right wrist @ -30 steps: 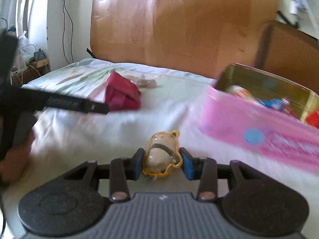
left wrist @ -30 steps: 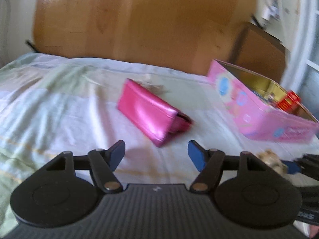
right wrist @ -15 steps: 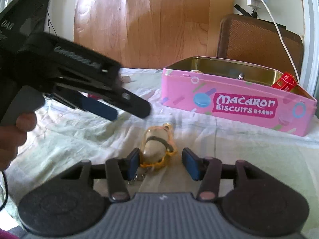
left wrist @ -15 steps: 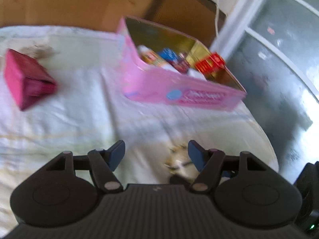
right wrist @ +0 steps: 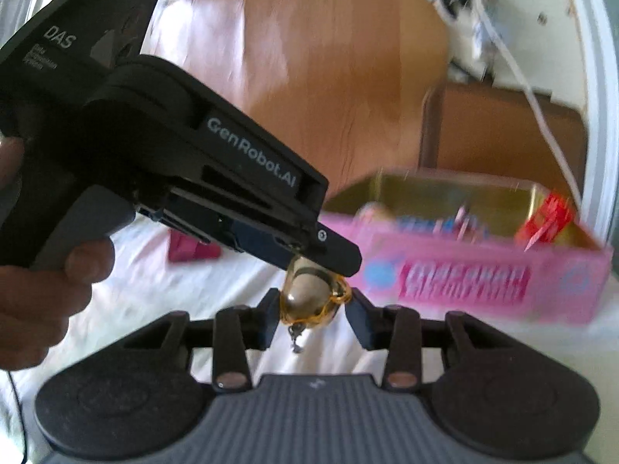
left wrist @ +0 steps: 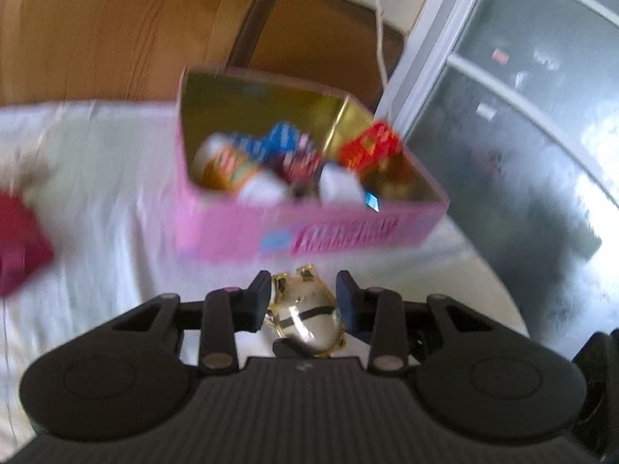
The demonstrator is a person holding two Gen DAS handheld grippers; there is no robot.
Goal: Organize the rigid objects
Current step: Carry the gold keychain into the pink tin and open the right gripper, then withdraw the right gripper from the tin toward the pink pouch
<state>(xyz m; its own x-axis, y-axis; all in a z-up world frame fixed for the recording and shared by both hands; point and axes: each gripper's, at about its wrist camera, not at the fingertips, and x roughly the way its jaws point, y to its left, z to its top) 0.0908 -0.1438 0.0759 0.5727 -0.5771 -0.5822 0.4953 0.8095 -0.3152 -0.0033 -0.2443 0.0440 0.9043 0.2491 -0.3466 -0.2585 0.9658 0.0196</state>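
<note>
Both the left gripper (left wrist: 303, 301) and right gripper (right wrist: 314, 317) are pinching a small, light, hard-shelled, likely slippery keychain charm (right wrist: 311, 297) by its sides, their jaws having just closed, near the bed's (left wrist: 116, 193) right edge beside the pink tin (left wrist: 240, 232).

Daylight is falling across a bed (left wrist: 116, 201) spread with a pale sheet, a wooden headboard (left wrist: 116, 27) is standing behind it, and a brown chair (left wrist: 321, 34) is sitting beside a white-framed window (left wrist: 541, 108).

Both wrist views close, facing shared pink tin (left wrist: 309, 232)
</note>
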